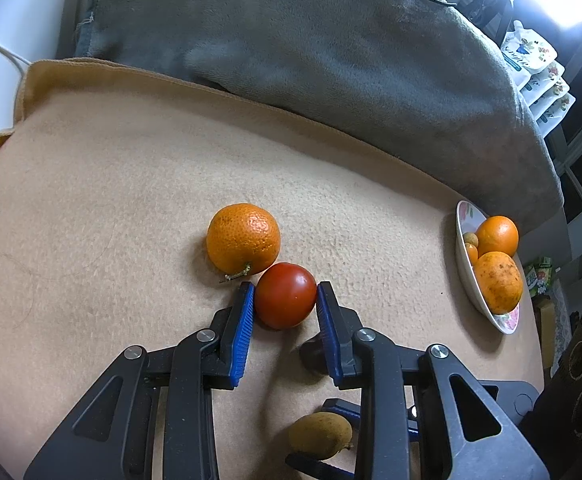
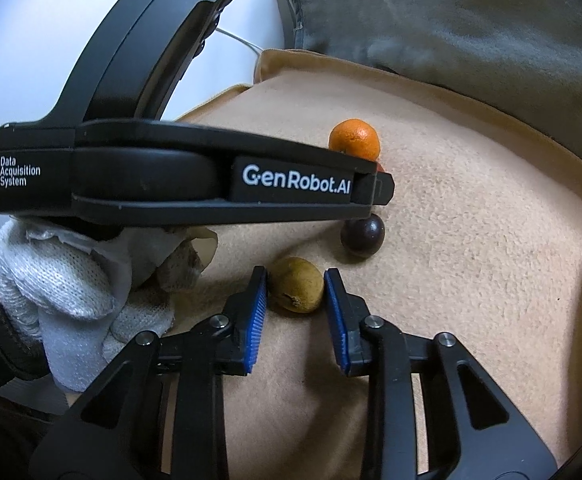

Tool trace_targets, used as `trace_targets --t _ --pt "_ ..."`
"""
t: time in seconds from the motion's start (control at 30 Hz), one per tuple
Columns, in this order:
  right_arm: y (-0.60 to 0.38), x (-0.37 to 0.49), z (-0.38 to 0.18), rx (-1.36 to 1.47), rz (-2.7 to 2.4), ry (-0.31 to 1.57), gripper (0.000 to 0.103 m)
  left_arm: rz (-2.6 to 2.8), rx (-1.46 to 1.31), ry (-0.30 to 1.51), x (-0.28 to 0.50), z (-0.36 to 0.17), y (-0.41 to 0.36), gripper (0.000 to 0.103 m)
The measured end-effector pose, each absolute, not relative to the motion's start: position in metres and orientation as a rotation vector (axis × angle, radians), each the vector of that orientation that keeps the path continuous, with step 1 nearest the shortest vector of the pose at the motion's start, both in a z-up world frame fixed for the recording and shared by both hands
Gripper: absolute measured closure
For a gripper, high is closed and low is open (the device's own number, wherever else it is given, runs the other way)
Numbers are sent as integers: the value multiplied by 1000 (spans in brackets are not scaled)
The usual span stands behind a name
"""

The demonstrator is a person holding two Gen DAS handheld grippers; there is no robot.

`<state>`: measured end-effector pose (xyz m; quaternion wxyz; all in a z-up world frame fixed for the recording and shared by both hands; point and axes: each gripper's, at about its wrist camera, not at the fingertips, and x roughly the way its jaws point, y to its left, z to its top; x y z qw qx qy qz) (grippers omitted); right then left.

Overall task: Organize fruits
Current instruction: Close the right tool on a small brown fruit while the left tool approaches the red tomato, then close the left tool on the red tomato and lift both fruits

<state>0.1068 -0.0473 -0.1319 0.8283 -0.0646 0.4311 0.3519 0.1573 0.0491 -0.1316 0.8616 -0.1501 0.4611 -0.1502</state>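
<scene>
Left gripper (image 1: 285,300) clamped on the red tomato (image 1: 285,295), blue pads touching both sides, tomato resting on the tan blanket (image 1: 111,200). An orange (image 1: 243,238) sits just beyond it, touching. Right gripper (image 2: 295,286) pinches the small yellow-brown fruit (image 2: 297,284) on the blanket, pads against its sides. Dark round fruit (image 2: 362,235) lies just beyond that. Far right: floral bowl (image 1: 462,256) holding two oranges and smaller fruits. Gloved hand (image 2: 71,280) holds the left tool.
</scene>
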Motion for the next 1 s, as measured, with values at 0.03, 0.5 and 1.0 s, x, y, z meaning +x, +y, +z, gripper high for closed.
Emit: trace_targets --t 0.03,0.5,1.0 --pt "-49 105 -131 -135 746 913 73 -316 -317 967 157 -132 49 74" --pt "-82 89 -113 -111 718 879 73 -307 -293 936 139 -116 47 74" --pt "-125 76 -89 -68 655 825 73 -333 -231 880 125 -90 19 74"
